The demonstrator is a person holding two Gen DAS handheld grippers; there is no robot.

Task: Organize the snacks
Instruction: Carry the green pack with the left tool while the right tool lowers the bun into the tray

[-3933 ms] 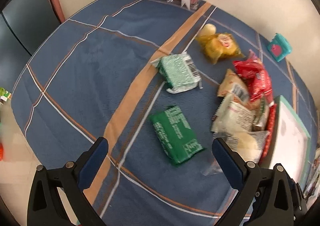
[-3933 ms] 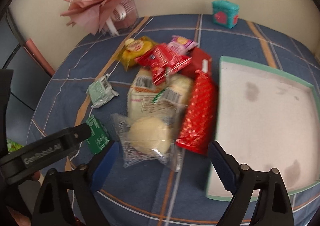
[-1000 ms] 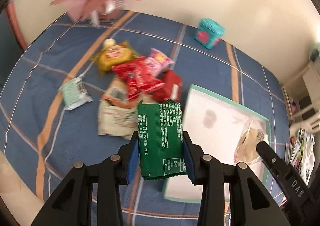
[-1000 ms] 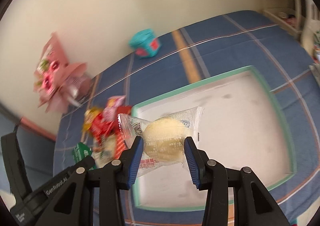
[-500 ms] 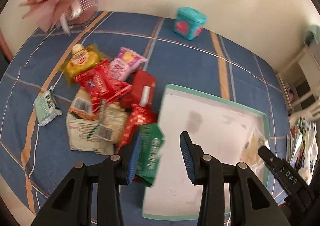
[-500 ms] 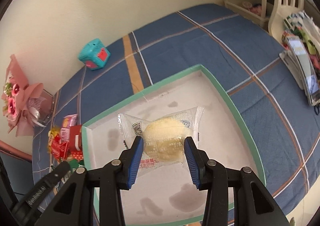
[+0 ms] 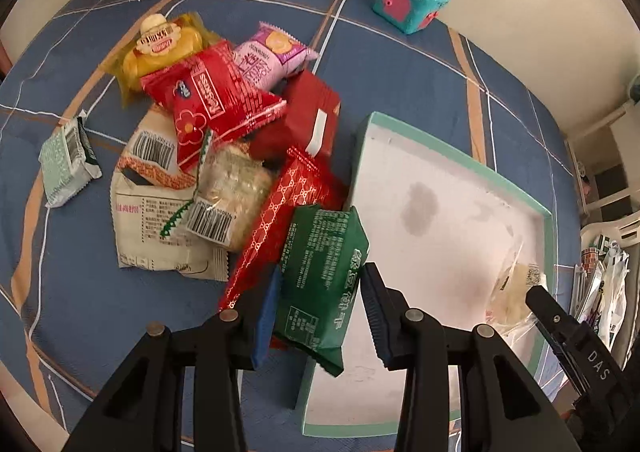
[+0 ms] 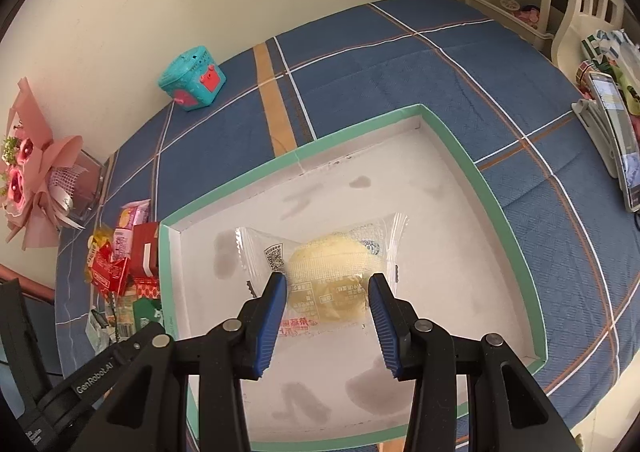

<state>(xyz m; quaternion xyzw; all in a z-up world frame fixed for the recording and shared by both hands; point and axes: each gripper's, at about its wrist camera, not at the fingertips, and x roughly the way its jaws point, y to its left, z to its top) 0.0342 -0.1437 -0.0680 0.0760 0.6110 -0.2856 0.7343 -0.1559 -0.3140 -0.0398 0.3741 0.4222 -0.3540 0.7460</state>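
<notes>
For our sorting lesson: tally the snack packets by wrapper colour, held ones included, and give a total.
Red packets: 3
Green packets: 2
Clear packets: 2
Yellow packets: 1
Pink packets: 1
Beige packets: 1
Total: 10

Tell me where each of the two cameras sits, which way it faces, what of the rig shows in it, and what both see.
Left wrist: on the left gripper, facing steeply down at the snack pile and tray; its fingers clamp a green packet; the right gripper shows at right.
Right wrist: on the right gripper, facing down into the tray; its fingers clamp a clear-wrapped bun; the left gripper shows lower left.
Shared: tray, teal box, bun, green packet.
</notes>
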